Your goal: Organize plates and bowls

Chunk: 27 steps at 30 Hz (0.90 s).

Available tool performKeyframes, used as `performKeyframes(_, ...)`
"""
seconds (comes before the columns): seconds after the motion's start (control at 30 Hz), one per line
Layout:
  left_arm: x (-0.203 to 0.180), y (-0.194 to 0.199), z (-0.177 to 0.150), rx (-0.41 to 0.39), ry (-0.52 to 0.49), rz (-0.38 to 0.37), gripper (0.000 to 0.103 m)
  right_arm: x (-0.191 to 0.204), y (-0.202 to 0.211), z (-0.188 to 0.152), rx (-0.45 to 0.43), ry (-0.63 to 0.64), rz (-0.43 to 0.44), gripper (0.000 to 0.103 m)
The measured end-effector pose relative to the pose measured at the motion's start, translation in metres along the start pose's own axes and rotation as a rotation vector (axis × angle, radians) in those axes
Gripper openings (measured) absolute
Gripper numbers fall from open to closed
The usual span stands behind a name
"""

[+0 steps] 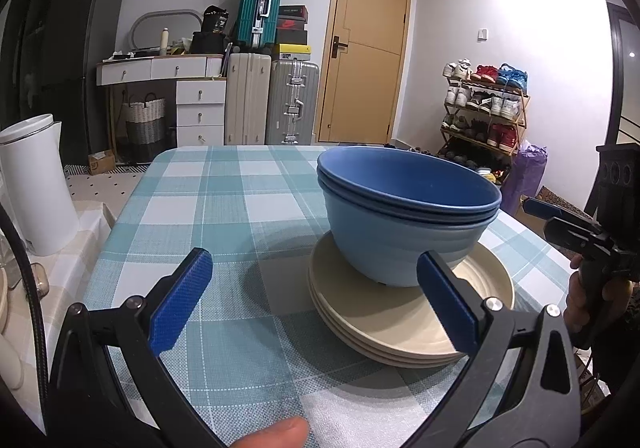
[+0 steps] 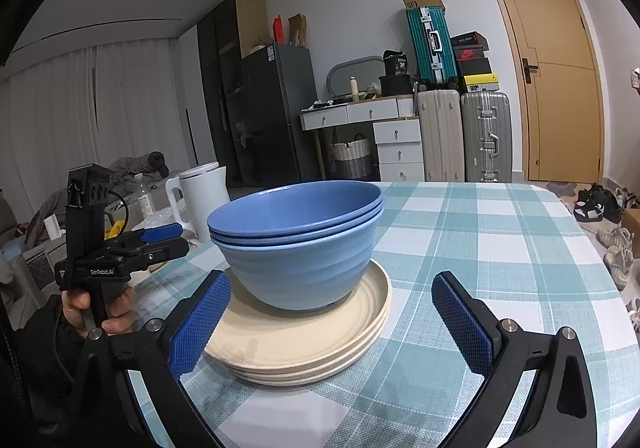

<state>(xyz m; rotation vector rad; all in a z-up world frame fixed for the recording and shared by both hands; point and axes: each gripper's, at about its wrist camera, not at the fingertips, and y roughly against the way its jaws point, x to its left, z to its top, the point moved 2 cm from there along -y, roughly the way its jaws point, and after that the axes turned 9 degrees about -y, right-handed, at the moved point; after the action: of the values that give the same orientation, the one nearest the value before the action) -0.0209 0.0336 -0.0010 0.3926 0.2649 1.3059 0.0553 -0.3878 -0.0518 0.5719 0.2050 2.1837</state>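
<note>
Desk with teal-and-white checked cloth carries everything; the stack sits toward its near middle. Cream plates, three by the rims, lie nested flat on the cloth. Blue bowls, three nested (rims look slightly uneven), stand on the top plate, off-centre toward one side of it.

Left gripper: fingers spread wide, nothing between them, hovering low just short of the plates with one pad in front of the bowl base. Right gripper: fingers also wide apart and empty, facing the stack from the other side.

Risks, as judgement:
- Bowls are tall on a shallow plate; a sideways nudge from either pad could slide or tip the whole bowl nest.
- Pinching only the top bowl rim may drag the lower ones up, then drop them.
- Lifting the plates with bowls aboard (off-centre load) could tilt the pile.
- Both grippers closing in at once may collide.
</note>
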Motion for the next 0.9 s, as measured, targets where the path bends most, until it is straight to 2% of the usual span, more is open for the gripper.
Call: performKeyframes(0.9,-0.0001,0.0001,-0.0005,0.0,0.001,0.001,0.102,-0.0006,-0.0004,0.0005,0.001,0.002,-0.002,0.102)
